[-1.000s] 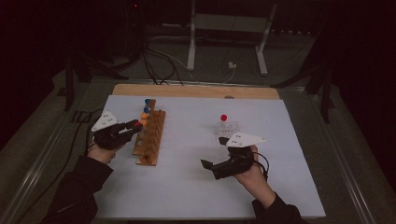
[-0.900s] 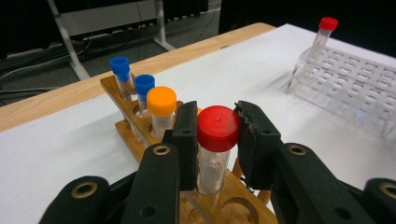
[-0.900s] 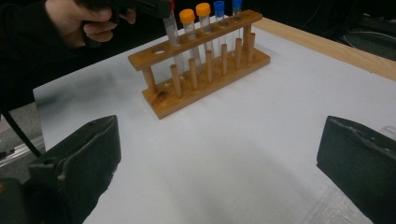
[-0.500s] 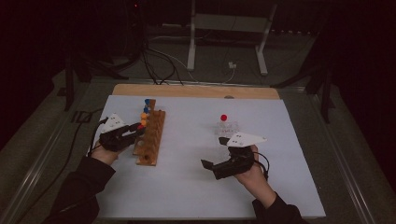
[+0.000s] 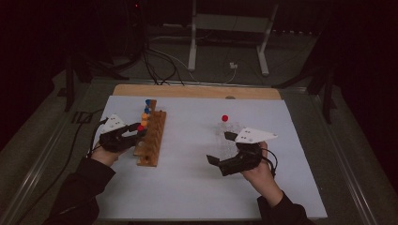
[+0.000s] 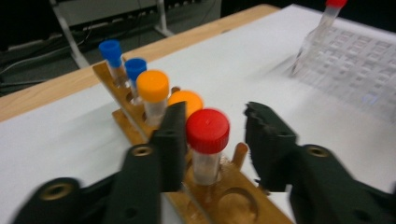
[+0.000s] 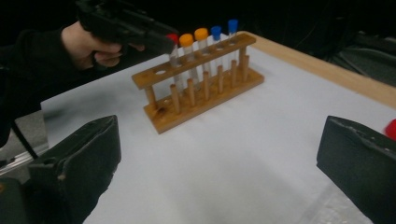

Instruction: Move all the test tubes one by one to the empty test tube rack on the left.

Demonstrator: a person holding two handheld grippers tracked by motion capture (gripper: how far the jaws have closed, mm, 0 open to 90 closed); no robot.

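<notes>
- The left gripper (image 6: 212, 135) has its jaws spread on either side of the red-capped tube (image 6: 207, 140), not touching it.
- That tube stands upright in the wooden rack (image 6: 224, 196), next to the orange-capped tubes (image 6: 152, 93).
- The right gripper (image 5: 220, 147), jaws wide apart, is well apart from the rack.

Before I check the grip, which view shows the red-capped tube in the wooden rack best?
The left gripper view: the red-capped tube stands close up between the left gripper fingers, seated in the wooden rack. The high view shows a small red dot; in the right gripper view the gripper partly hides it.
</notes>
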